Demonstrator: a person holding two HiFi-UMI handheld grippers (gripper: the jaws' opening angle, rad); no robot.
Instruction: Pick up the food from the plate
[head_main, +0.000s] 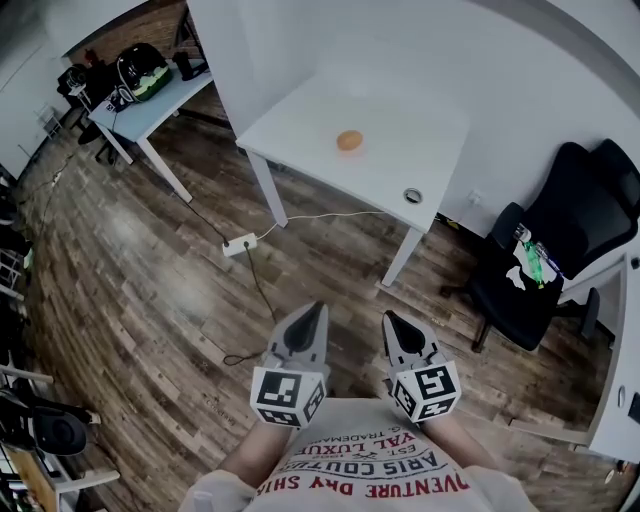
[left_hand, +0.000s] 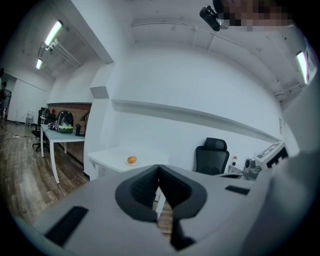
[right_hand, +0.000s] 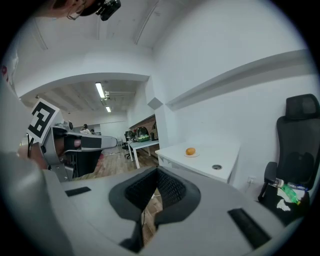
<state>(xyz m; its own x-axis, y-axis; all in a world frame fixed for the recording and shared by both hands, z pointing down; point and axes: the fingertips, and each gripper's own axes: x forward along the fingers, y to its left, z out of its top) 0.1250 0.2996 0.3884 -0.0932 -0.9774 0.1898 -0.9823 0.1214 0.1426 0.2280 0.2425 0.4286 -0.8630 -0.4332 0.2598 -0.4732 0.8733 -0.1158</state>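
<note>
**A:** What does the head view give you?

**B:** Both my tongs are held low in front of my chest, side by side over the wooden floor (head_main: 130, 280). The left tongs (head_main: 312, 315) and the right tongs (head_main: 393, 325) each have their jaws together and nothing in them. Ahead stands the white worktop (head_main: 420, 120). The food (head_main: 349, 141), a small round orange piece, lies near its middle, well apart from both tongs. A black office chair (head_main: 560, 240) stands to the right of the worktop. A white power strip (head_main: 240, 244) lies on the floor near the worktop's left leg.

**A:** And the left gripper view?

**B:** My left jaws meet tip to tip and grip nothing. Beyond them the food sits on a small pale plate (left_hand: 131, 163) on the worktop, far off, just up and left of the jaw tips in the picture. The chair is to its right.

**A:** The right gripper view?

**B:** It's the same there: the pads meet at the tip with nothing between them. The food rests on its plate on the worktop, ahead and a little to the right. A round cable hole (right_hand: 216, 167) sits in the worktop, nearer its corner. My left tongs show at the left edge, and the chair at the right.
</note>
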